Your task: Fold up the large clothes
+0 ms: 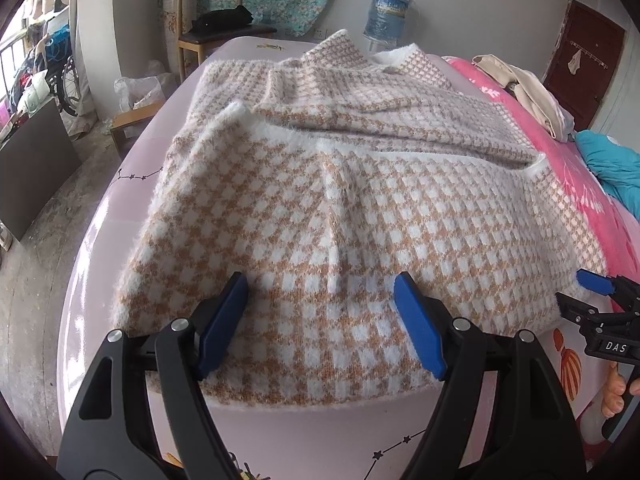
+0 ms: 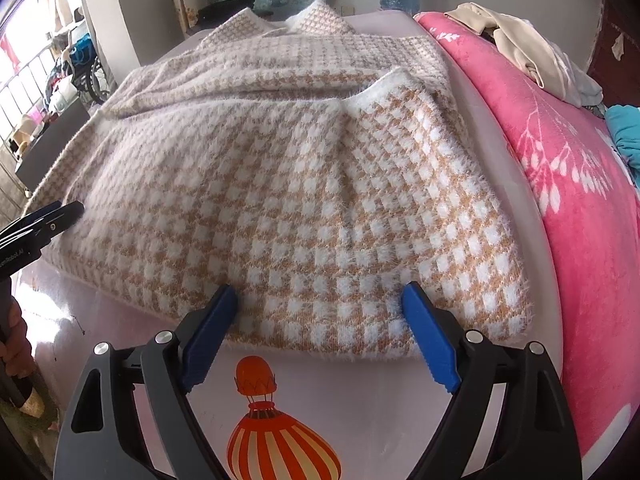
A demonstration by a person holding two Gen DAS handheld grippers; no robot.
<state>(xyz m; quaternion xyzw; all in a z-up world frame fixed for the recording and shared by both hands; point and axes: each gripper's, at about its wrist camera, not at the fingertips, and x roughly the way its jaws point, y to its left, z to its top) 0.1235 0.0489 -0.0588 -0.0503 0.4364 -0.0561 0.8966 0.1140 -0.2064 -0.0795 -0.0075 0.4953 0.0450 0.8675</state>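
On bed [image 1: 100,240], near edge: sweater [image 1: 320,184] spread flat, sleeves folded in, hem toward both tools. Left hand-held gripper [image 1: 320,300] spread wide over hem, empty. Right hand-held gripper [image 2: 320,312] likewise wide, empty, above hem nr right corner. Risks, prob: pinching top layer only, so fold drags crooked; fuzzy knit slipping from pads; uneven lift L vs R skewing hem.

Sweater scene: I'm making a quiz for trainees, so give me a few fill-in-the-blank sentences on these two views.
1. The sweater has a tan and ____ check.
2. Both the left tool and the right tool are ____.
3. Right of the sweater lies a ____ blanket.
4. Printed on the sheet below the right tool is a hot-air ____.

Missing: white; open; pink; balloon
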